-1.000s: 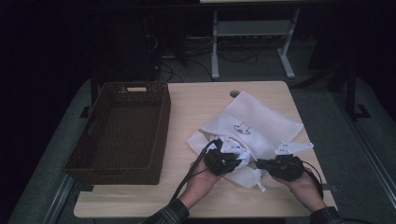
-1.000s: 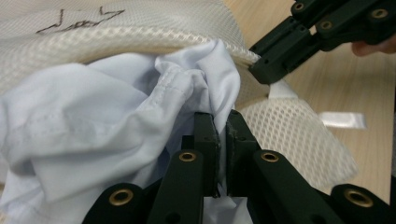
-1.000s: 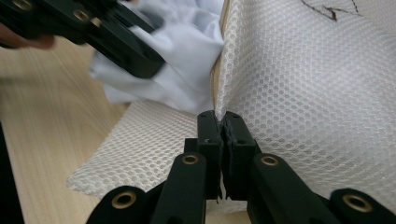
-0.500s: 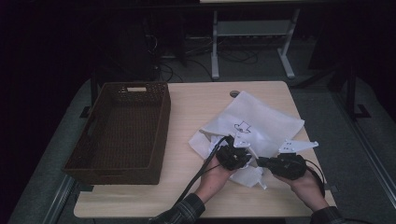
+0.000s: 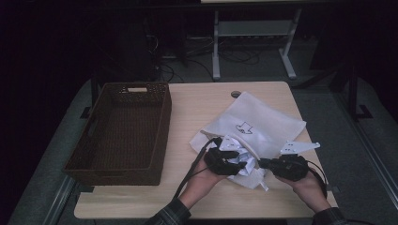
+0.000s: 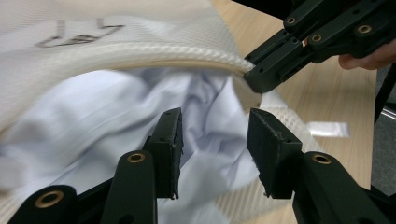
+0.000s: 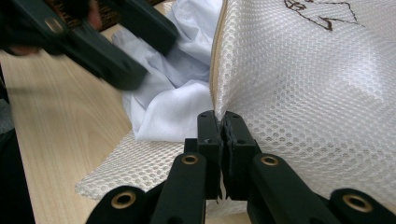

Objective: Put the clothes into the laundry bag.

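Your right hand-held gripper pinching mesh bag rim, holding mouth open; left hand-held gripper, jaws just opening, spread over white cloth, nothing pressed.

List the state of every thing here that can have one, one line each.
Mesh bag: lying flat on the table, mouth held open at its edge.
White garment: crumpled, partly inside the bag's mouth.
Wicker basket: upright, nothing visible inside.
Left gripper: jaws have just been opening, parted over the garment, pads not pressing it.
Right gripper: shut on the mesh bag's edge.
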Action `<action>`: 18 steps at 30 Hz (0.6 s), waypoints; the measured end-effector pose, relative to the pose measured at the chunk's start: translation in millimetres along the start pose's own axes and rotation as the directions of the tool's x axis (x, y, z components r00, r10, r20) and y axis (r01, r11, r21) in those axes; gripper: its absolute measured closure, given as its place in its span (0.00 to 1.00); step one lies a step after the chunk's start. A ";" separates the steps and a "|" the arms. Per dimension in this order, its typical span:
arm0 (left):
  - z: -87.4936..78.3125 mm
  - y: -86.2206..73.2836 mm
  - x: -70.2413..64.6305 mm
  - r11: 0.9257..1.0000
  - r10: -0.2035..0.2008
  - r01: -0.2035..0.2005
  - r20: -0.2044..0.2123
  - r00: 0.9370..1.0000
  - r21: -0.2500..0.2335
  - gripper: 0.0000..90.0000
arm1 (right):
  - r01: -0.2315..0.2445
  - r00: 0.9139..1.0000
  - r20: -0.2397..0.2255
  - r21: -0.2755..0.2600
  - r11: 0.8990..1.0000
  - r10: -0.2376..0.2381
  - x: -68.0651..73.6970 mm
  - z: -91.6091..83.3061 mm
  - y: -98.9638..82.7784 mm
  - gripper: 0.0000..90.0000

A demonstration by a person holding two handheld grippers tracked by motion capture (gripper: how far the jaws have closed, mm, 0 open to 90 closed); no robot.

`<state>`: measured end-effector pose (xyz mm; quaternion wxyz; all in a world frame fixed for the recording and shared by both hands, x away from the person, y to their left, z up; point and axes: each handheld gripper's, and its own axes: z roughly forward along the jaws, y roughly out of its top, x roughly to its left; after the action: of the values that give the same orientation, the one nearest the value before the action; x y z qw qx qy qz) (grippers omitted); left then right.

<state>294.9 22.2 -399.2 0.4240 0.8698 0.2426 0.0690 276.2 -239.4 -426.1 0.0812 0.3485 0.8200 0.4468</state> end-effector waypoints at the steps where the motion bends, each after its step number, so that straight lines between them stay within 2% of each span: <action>1: -4.9 -2.0 2.8 1.000 -0.004 0.004 -0.010 1.000 -0.006 0.61 | 0.000 1.000 0.000 0.001 1.000 0.000 -0.2 0.4 -0.1 0.96; 7: -25.1 -10.6 27.0 1.000 -0.017 0.016 -0.084 0.996 -0.019 0.56 | 0.001 1.000 0.000 0.006 1.000 -0.001 -0.4 1.0 -0.2 0.96; 10: -26.0 -10.5 37.8 0.999 -0.039 0.036 -0.095 0.995 -0.026 0.53 | 0.005 1.000 0.003 0.010 1.000 -0.005 -0.4 2.1 -0.3 0.96; 13: -21.5 -7.3 43.0 0.999 -0.034 0.032 -0.088 0.996 -0.027 0.53 | 0.005 1.000 0.002 0.012 1.000 -0.005 -0.4 2.5 -0.5 0.96; 15: -16.6 -4.3 43.0 0.999 -0.020 0.018 -0.093 0.995 -0.030 0.57 | 0.005 1.000 0.002 0.012 1.000 -0.006 -0.6 2.6 -0.7 0.96; 18: -7.3 -0.2 40.6 1.000 -0.003 0.002 -0.078 0.997 -0.021 0.70 | 0.007 1.000 0.003 0.013 1.000 -0.007 -0.7 2.4 -1.1 0.96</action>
<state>327.9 46.9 -398.2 0.4233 0.8617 0.2593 0.1050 277.3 -238.5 -428.4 0.0816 0.3468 0.8239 0.4407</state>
